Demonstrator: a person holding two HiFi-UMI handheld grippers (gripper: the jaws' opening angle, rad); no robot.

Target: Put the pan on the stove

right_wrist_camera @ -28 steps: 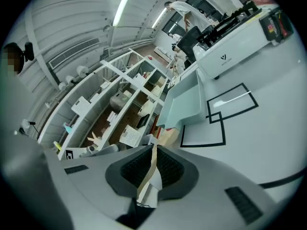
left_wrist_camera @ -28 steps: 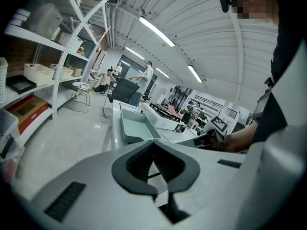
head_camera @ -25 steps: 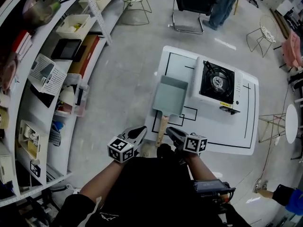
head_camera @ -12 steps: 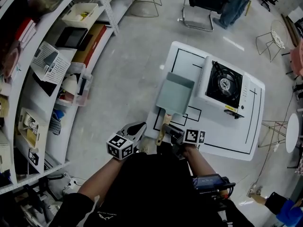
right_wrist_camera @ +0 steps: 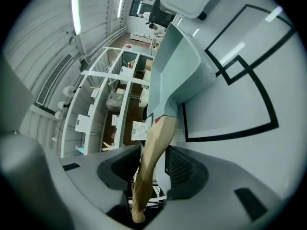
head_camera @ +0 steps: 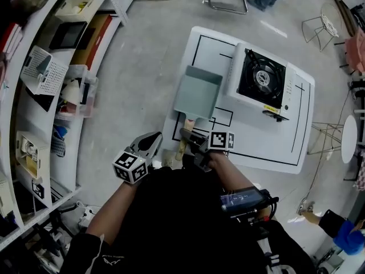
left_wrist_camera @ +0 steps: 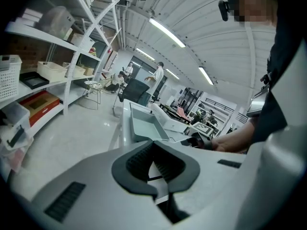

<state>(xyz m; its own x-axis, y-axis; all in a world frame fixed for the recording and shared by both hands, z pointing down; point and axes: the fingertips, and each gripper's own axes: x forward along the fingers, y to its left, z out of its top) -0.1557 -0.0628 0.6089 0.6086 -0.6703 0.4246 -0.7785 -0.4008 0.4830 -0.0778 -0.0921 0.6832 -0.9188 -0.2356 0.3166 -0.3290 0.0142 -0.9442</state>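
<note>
In the head view the pale green rectangular pan (head_camera: 197,93) lies on the left part of the white table (head_camera: 256,147). The stove (head_camera: 262,81) stands just beside it at three o'clock, and the pan's wooden handle (right_wrist_camera: 153,147) runs back toward six o'clock. The right gripper (head_camera: 191,138) is at that handle; its jaws have just swung wide and then narrowed slightly, so the handle lies between the pads unclamped, a gap showing on one side. The left gripper (head_camera: 153,141) hovers off the table's edge at nine o'clock of the right one, jaw tips together on nothing.
</note>
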